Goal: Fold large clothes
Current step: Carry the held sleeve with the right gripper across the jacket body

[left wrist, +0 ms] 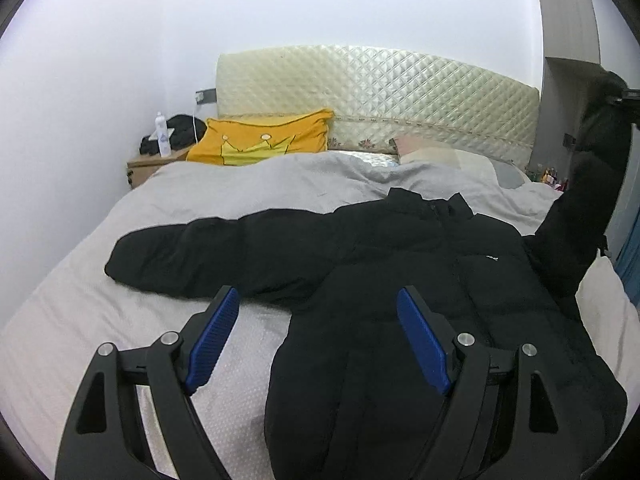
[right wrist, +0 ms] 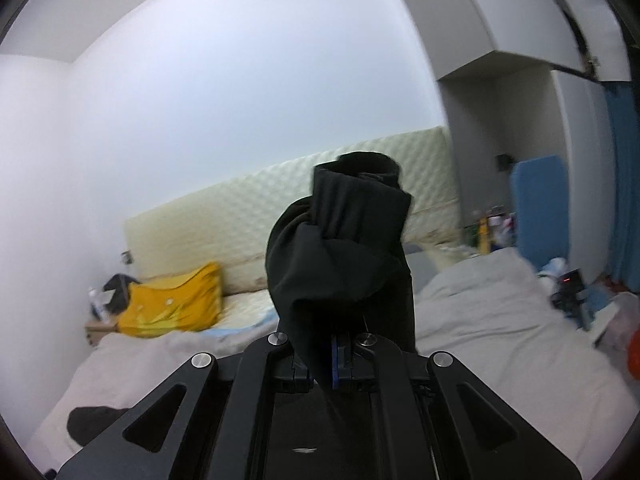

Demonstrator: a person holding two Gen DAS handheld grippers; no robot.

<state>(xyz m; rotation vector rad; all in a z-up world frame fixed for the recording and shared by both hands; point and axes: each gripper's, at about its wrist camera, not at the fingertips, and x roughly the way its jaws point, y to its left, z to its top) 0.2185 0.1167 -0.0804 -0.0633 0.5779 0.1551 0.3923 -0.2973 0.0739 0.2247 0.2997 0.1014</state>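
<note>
A black puffer jacket (left wrist: 420,280) lies face up on the bed (left wrist: 100,280), collar toward the headboard. Its left sleeve (left wrist: 208,252) stretches flat to the left. Its right sleeve (left wrist: 588,200) is lifted high at the right edge, held by my right gripper (left wrist: 624,96). In the right wrist view my right gripper (right wrist: 340,356) is shut on the sleeve cuff (right wrist: 344,240), which bunches up in front of the camera. My left gripper (left wrist: 316,336) is open and empty, hovering over the jacket's lower left side.
A yellow pillow (left wrist: 260,140) and a quilted cream headboard (left wrist: 380,88) are at the far end. A nightstand (left wrist: 148,164) with a bottle (left wrist: 162,136) and dark items stands far left. A grey duvet (left wrist: 280,184) covers the bed. Clutter (right wrist: 576,292) lies at the right bedside.
</note>
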